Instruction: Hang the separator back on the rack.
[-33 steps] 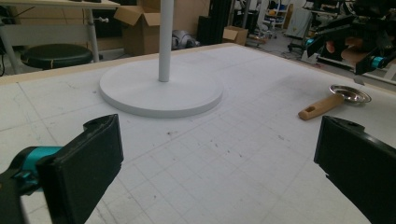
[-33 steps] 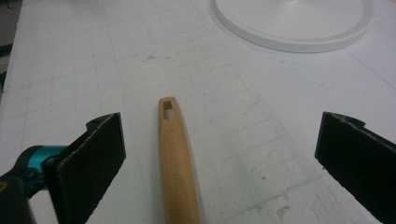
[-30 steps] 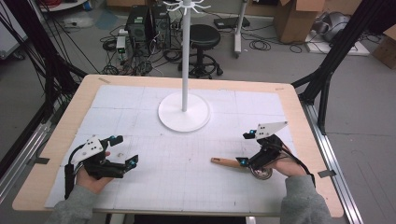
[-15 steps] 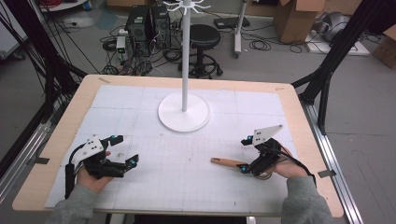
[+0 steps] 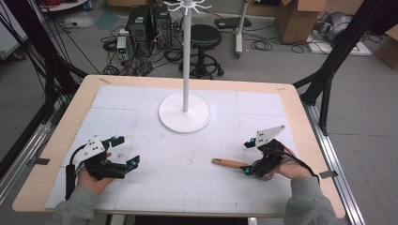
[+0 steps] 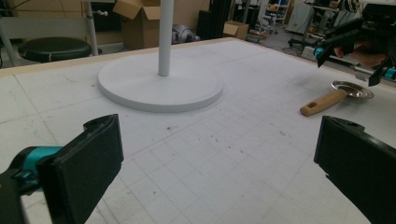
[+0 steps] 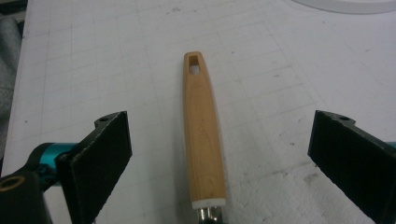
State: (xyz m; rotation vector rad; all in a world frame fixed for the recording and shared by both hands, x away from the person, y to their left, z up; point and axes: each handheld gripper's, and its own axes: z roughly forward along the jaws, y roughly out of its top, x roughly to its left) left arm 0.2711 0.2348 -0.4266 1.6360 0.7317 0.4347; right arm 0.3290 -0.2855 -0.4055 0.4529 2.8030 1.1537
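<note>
Near the right edge of the white gridded table mat [image 5: 141, 108], a wooden-handled utensil [image 5: 229, 163] lies flat, its hanging-hole end pointing toward the table's middle and its metal end under the right gripper [image 5: 253, 161]. From the left gripper view that metal end looks like a shallow round bowl [image 6: 352, 89], so probably a small ladle or strainer (can't tell which). The right gripper's jaws are spread wide, one on each side of the wooden handle [image 7: 201, 135], not touching it, hovering low over the end nearest the metal neck.

The left gripper [image 5: 123, 158] sits well apart at the table's left, jaws also wide open and nothing between them. The white hook stand [image 5: 186, 110] is at centre-back, hooks up top.

Judged step: closing on the handle for a pick-up, likely to hang it on the stand by the hole. To do it well:
- keep the handle centred between the pads, as it is in the right gripper view
- drop until the pads bracket the handle's thickness just off the mat, then squeeze squarely across the width
- grip a bit up the wood rather than at the neck, since the bowl end will likely be heavier and could swing
- leave the hole end free (needed for a hook).

Left gripper can stay parked.
</note>
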